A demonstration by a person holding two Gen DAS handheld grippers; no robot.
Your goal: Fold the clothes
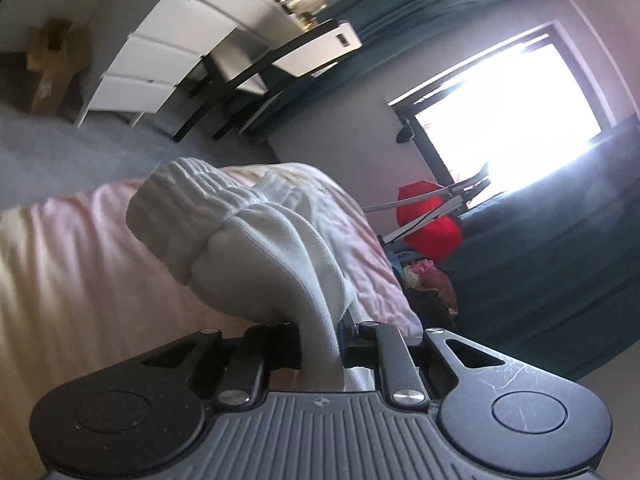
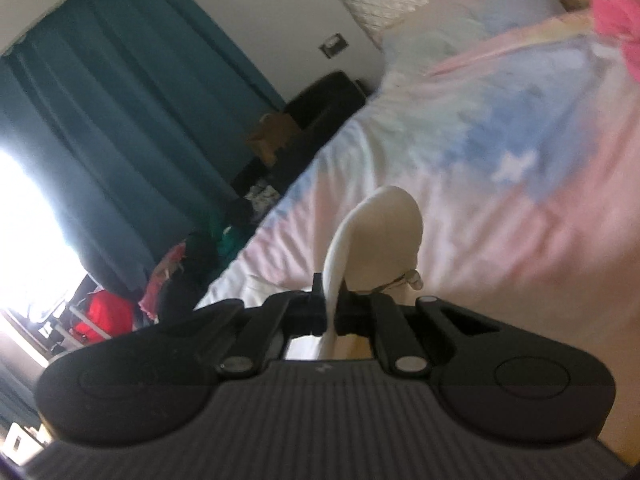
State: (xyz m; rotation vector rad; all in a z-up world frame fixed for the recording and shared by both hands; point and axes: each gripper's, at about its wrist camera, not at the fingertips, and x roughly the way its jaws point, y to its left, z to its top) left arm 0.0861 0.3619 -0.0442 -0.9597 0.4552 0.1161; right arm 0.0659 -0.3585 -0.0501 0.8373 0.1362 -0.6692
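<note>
Both grippers are pinching the same white garment [image 1: 240, 248] above the bed [image 1: 72, 264]. The left gripper [image 1: 326, 340] is clamping a thick bunch near the ribbed elastic waistband [image 1: 180, 200], fingers nearly closed on the fabric. The right gripper [image 2: 330, 312] is squeezing a thin fold, fingers fully together on it. The cloth is hanging over the pink-and-blue bedspread [image 2: 500, 168].

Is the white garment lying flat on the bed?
No. The white garment hangs bunched from the left gripper, above the bed.
</note>
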